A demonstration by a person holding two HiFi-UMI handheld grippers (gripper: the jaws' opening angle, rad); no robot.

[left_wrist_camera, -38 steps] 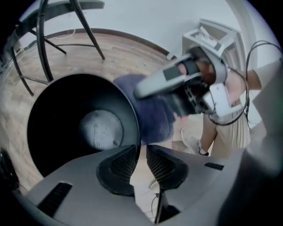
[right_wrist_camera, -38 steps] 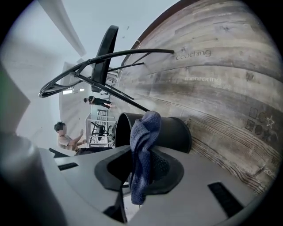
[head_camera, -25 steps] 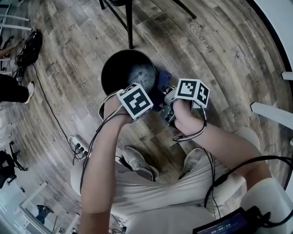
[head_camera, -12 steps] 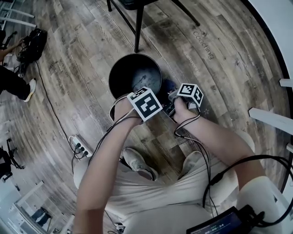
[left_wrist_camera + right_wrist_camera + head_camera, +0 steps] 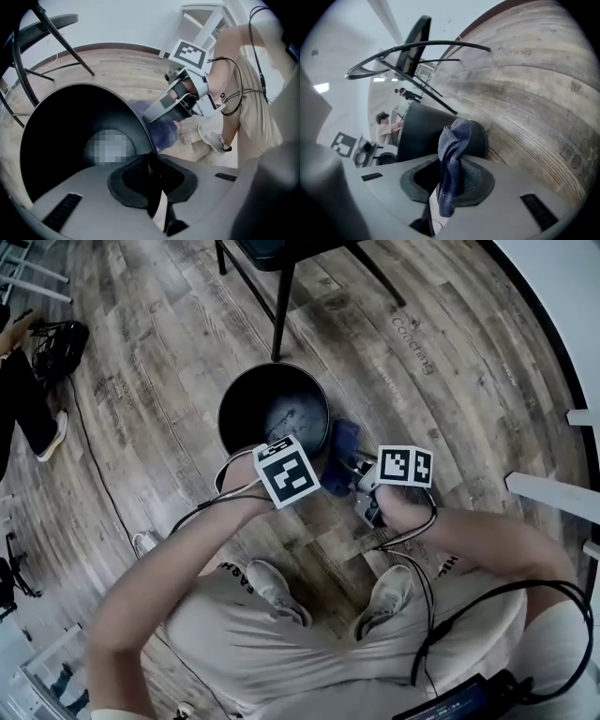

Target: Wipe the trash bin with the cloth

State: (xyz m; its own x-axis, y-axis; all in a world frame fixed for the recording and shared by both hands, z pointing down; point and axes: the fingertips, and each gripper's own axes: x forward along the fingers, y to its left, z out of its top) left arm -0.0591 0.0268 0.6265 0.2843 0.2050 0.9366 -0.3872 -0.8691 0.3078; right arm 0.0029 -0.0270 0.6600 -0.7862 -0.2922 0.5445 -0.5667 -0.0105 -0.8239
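Wood floor [image 5: 469,427], "Coaching" lettering [image 5: 412,332] upper right; chair [image 5: 279,306] above trash bin [image 5: 239,407]; left gripper [image 5: 154,174] pinches its rim, right gripper [image 5: 445,183] clamps cloth [image 5: 452,157].

The trash bin [image 5: 239,413] is black, the cloth [image 5: 341,452] dark blue, seemingly ribbed, the floor [image 5: 469,381] streaky grey-brown wood

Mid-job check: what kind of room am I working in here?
Likely an indoor office or studio workroom: wood-plank floor, a black-legged chair, and another person working in the background.
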